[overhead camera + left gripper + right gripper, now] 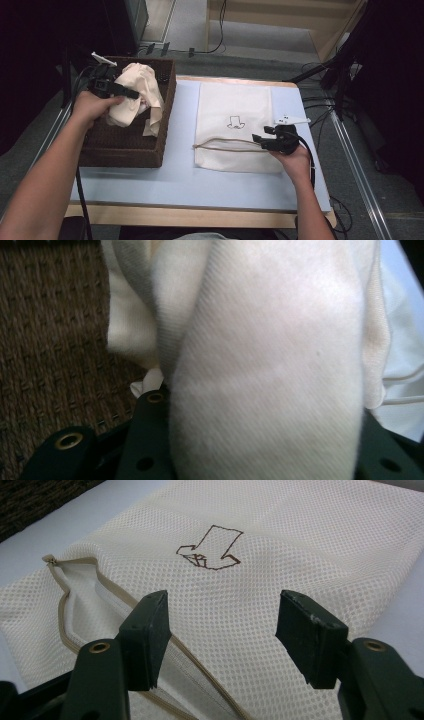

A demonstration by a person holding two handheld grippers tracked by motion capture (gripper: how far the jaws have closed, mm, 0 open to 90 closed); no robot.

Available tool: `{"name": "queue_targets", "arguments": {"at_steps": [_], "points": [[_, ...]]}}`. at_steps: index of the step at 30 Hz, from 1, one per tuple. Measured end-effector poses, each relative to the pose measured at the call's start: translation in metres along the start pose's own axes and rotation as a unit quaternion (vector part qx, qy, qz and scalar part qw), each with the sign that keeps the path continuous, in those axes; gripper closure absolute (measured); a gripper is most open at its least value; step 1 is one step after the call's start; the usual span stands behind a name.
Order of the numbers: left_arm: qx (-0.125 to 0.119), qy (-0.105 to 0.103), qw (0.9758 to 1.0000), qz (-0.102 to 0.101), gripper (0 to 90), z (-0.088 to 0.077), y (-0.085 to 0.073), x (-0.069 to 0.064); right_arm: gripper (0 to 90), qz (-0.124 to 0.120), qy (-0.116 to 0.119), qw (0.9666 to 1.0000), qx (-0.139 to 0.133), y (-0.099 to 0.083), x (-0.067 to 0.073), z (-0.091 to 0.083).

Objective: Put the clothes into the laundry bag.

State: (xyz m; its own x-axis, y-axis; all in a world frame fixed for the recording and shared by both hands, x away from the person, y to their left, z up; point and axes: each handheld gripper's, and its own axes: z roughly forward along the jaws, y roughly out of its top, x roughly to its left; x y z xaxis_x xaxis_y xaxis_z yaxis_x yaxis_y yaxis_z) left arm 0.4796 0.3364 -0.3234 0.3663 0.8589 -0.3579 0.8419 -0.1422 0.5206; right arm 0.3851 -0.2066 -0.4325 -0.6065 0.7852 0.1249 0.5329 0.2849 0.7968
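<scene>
I'm lifting the cream cloth [137, 92] from the basket [125, 145], left tongs [260, 440] clamped on it; right tongs [222, 635] are hovering agape (zipper half open) — next, widening the mesh bag [235, 107].

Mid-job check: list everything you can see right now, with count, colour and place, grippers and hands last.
Cloth: one, cream, bunched above the basket, clamped in the left gripper.
Basket: one, dark brown, woven, on the table's left side.
Mesh bag: one, off-white with a small brown drawing, lying flat at the table's middle, its tan-edged opening on the near side.
Table: one, pale blue top with a wooden edge.
Cables: several, black, on the floor beyond the table.
Left gripper: one, black, over the basket, shut on the cloth.
Right gripper: one, black, jaws open above the bag's opening.
Hands: two, one behind each gripper.
</scene>
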Motion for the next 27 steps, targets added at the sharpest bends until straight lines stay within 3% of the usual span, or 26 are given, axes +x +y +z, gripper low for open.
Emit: {"name": "queue_targets", "arguments": {"at_steps": [7,10,15,20,27], "points": [[-0.015,-0.011,0.9998,-0.003,60.5,-0.027,0.013,-0.007,39.4,-0.001,0.000,1.0000,0.003,0.000,0.002,0.000],[-0.028,-0.028,0.9991,-0.014,60.5,-0.043,0.017,-0.008,39.4,-0.001,0.000,1.0000,0.001,0.000,0.001,-0.001],[-0.051,-0.041,0.9978,-0.008,60.4,-0.069,0.025,-0.015,39.7,0.005,0.000,1.0000,-0.002,0.000,0.000,-0.002],[-0.060,-0.064,0.9961,0.006,60.4,-0.094,0.033,-0.024,39.9,0.005,0.002,1.0000,-0.003,0.000,0.000,-0.002],[-0.040,-0.071,0.9959,0.037,60.3,-0.111,0.042,-0.040,40.1,0.004,0.003,1.0000,0.004,-0.001,0.001,-0.002]]}}
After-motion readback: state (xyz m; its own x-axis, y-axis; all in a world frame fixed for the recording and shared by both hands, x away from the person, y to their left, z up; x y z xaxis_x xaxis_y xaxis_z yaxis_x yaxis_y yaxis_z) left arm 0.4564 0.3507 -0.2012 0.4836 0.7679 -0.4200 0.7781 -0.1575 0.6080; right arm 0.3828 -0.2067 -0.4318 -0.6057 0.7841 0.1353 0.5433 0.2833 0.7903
